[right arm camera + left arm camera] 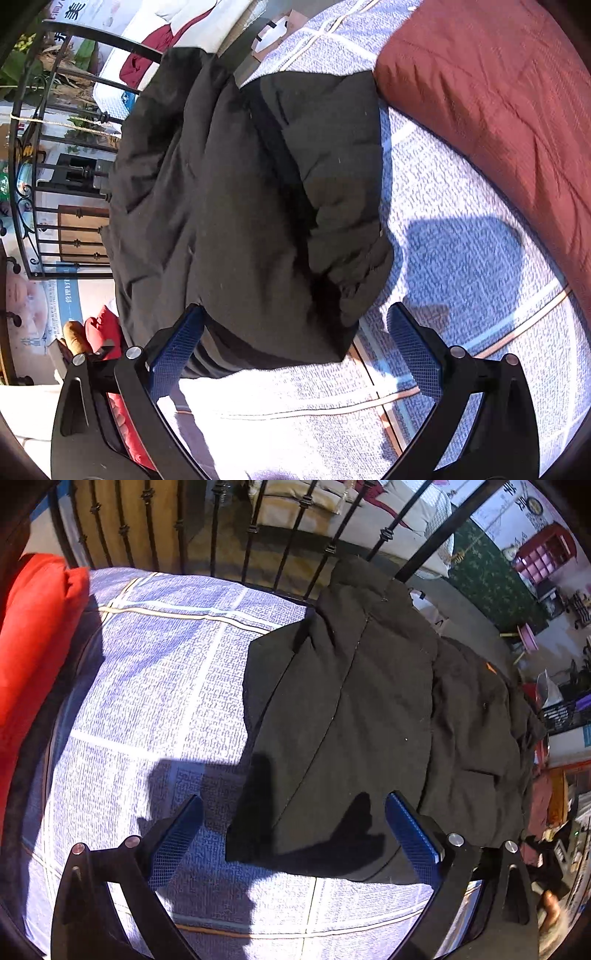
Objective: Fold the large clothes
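Both tongs stand wide apart with nothing between their blue pads. Seen from the left wrist, the left tongs [293,830] hover low over the near hem of a black padded jacket [354,716], one blue pad [177,840] above the bedsheet and the other over the dark cloth; whether that pad touches the jacket cannot be told. The jacket lies on a bed covered by a blue-and-white checked sheet [155,686], one front panel folded across the body so that a long seam runs down its middle, while its far end reaches the black iron bed rail [280,554]. A second fold of the same dark cloth spreads off to the right, near the edge of the mattress. A red quilt [33,638] is bunched along the left side of the bed, well apart from the jacket. From the right wrist, the right tongs [295,343] hang over the corner of the jacket [236,206] nearest the camera, the left pad [177,350] just at the jacket's lower edge and the right pad over the bare sheet [461,240]. Here the jacket appears bulky and creased, with a sleeve or flap doubled over its right half. The red quilt [491,92] lies just beside the jacket's upper right corner. Hard sunlight throws the tongs' shadows onto cloth and sheet.
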Motion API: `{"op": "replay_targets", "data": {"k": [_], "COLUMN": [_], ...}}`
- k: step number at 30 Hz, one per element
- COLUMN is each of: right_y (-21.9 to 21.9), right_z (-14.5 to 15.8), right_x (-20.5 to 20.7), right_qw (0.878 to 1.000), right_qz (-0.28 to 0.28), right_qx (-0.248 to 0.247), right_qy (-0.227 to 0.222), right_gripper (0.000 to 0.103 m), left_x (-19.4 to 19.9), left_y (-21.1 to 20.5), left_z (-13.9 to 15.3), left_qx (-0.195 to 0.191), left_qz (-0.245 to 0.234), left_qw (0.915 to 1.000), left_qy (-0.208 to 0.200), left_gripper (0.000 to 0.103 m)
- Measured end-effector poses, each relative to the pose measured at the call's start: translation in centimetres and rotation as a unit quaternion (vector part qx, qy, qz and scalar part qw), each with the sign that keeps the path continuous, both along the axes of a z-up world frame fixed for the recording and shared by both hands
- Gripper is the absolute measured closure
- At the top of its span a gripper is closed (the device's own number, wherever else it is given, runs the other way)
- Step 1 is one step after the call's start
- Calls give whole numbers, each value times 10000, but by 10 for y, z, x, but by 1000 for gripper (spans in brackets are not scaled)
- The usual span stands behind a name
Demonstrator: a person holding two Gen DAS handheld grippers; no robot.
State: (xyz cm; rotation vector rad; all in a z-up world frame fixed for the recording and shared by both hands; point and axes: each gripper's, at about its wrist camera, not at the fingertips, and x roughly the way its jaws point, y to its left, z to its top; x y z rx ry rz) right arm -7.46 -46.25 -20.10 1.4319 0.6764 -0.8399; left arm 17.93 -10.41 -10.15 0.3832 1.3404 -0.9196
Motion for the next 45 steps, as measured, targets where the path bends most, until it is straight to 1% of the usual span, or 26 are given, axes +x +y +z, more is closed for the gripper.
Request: {"op": "replay_targets", "data": {"k": [4,7,9,12,16,20,22,23,24,26,27,28,29,32,33,34,36,38,39,40,41,43,45], "right_y": [-12,-17,-18,-21,-23,-25,-26,-27,-26,-29,-29,-29,-29,-29,-28,-29,-29,-29,-29,-27,-25,-24,-23], "right_z": [1,-10,-14,-20,-26,-23,-22,-22,-22,-23,-23,-24,-25,-29,-29,-29,-28,-26,-25,-23,-21,-20,-19], "right_x": [6,9,7,11,2,-11,-17,-20,-14,-24,-25,-27,-26,-26,-25,-27,-27,-28,-31,-28,-23,-31,-39], "right_qw": [10000,9997,9997,9994,9992,9990,9989,9988,9987,9986,9986,9986,9986,9986,9987,9986,9986,9986,9985,9985,9984,9980,9977], "right_qz": [37,1,48,174,150,233,264,284,300,319,314,309,304,263,260,266,278,299,313,324,335,344,310], "right_qx": [17,210,234,289,373,368,387,392,394,398,401,406,410,427,429,433,439,434,428,430,436,462,476], "right_qy": [-72,-130,-81,38,-63,-77,-99,-111,-115,-129,-135,-139,-132,-137,-130,-115,-104,-105,-119,-141,-165,-252,-361], "right_gripper": [6,5,5,5,5,5,5,5,5,5,5,5,5,5,5,5,5,5,5,5,5,5,5], "left_x": [-1,-4,-5,1,8,19,30,38,44,54,58,65,65,53,50,48,53,58,56,53,48,45,45], "left_y": [-16,-30,-37,-39,-37,-31,-29,-27,-25,-20,-15,-12,-10,-12,-15,-16,-17,-16,-15,-16,-20,-26,-32], "left_z": [-10,-23,-31,-41,-48,-37,-30,-29,-31,-37,-40,-40,-41,-43,-46,-49,-61,-71,-74,-75,-75,-76,-75], "left_qx": [27,210,308,336,269,166,78,96,151,340,367,315,273,287,274,233,88,-12,-69,-91,-90,-87,-99], "left_qz": [-261,-484,-537,-436,-326,-240,-148,-130,-140,-223,-255,-279,-303,-595,-646,-620,-388,-124,-64,-74,-177,-384,-485], "left_qw": [9996,9985,9980,9980,9976,9989,9992,9992,9992,9986,9981,9972,9966,9957,9955,9953,9924,9871,9849,9835,9837,9847,9829], "left_qy": [119,130,110,302,540,358,359,353,338,346,431,616,716,650,634,700,1162,1599,1731,1803,1787,1699,1772], "left_gripper": [6,6,6,5,5,7,7,7,7,7,7,7,7,6,6,5,5,5,5,5,5,5,5]}}
